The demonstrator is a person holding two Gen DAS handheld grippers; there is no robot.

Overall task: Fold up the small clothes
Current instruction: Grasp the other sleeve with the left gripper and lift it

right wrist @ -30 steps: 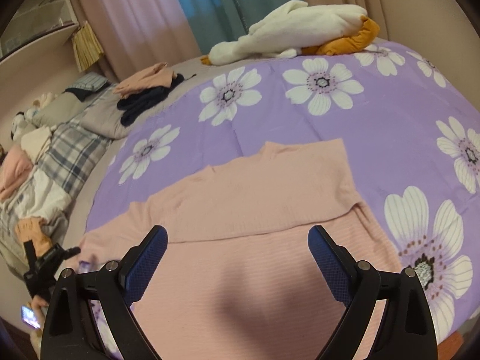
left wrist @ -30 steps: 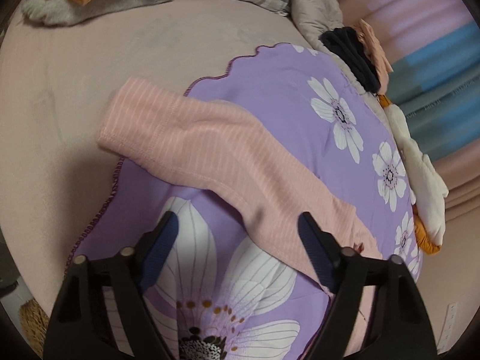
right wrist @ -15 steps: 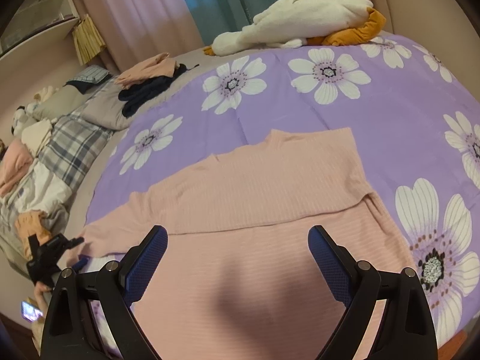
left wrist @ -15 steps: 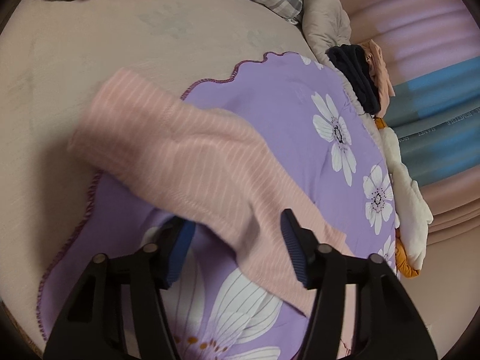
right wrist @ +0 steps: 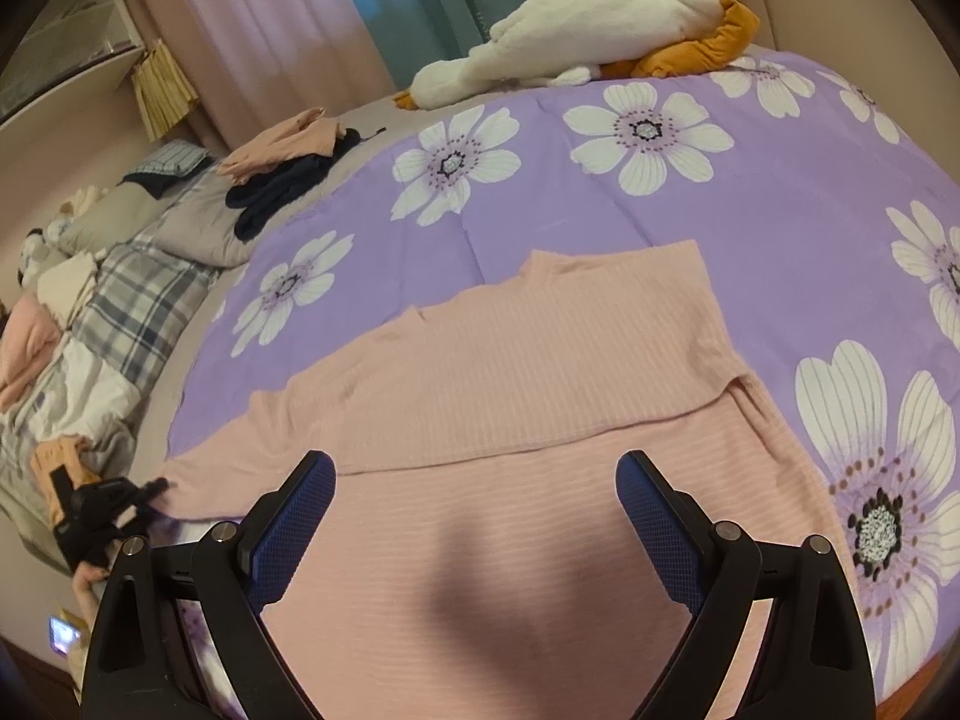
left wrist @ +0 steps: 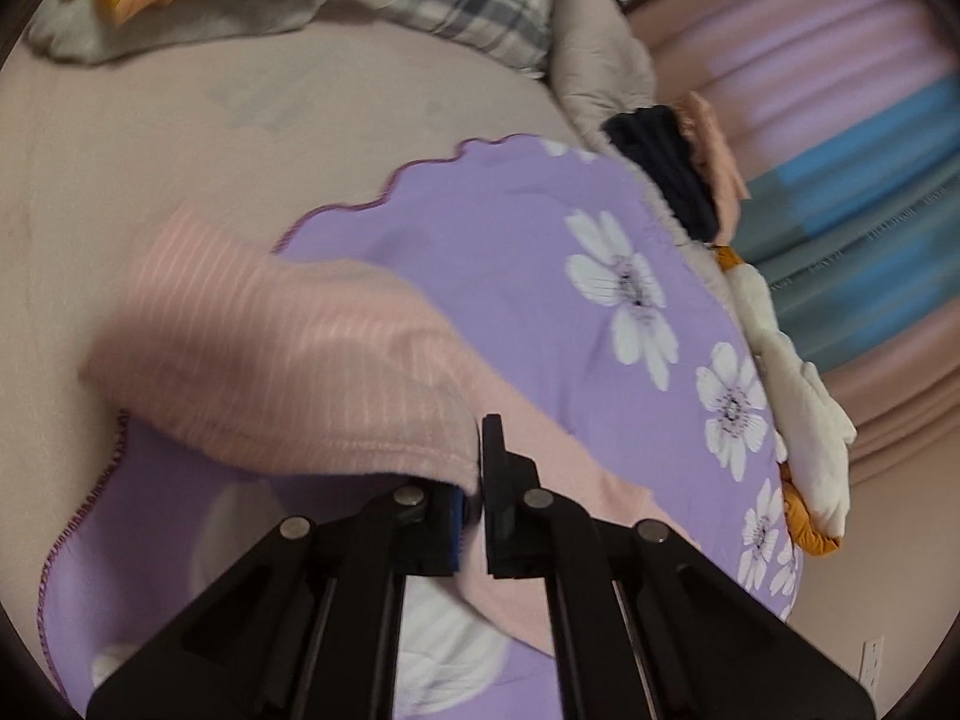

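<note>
Left wrist view shows our left gripper (left wrist: 477,483) with its black jaws pinched together on the hem of the pale pink ribbed-knit sweater's sleeve (left wrist: 288,360), the soft cloth lifted and blurred where it arches off the bed. Under it lies the purple quilted blanket printed with white daisies (left wrist: 510,240), its scalloped stitched border curving along the left edge over a plain beige bed sheet (left wrist: 180,138).

From the right wrist view we see our right gripper (right wrist: 474,510) held above the sweater body (right wrist: 540,372) with its blue textured pads wide apart and nothing between them. The pink ribbed sweater lies flat across the near middle of the blanket, its upper part folded over so a straight crease runs across it, and the long sleeve stretches towards the blanket's left edge, where the left gripper clamps its end. At the far edge of the blanket rests a white plush goose with orange feet (right wrist: 600,18). Off the far left corner a dark navy garment (right wrist: 282,192) is heaped with a peach one, and a grey-and-white plaid cloth (right wrist: 132,300) lies rumpled along the left side of the bed.
</note>
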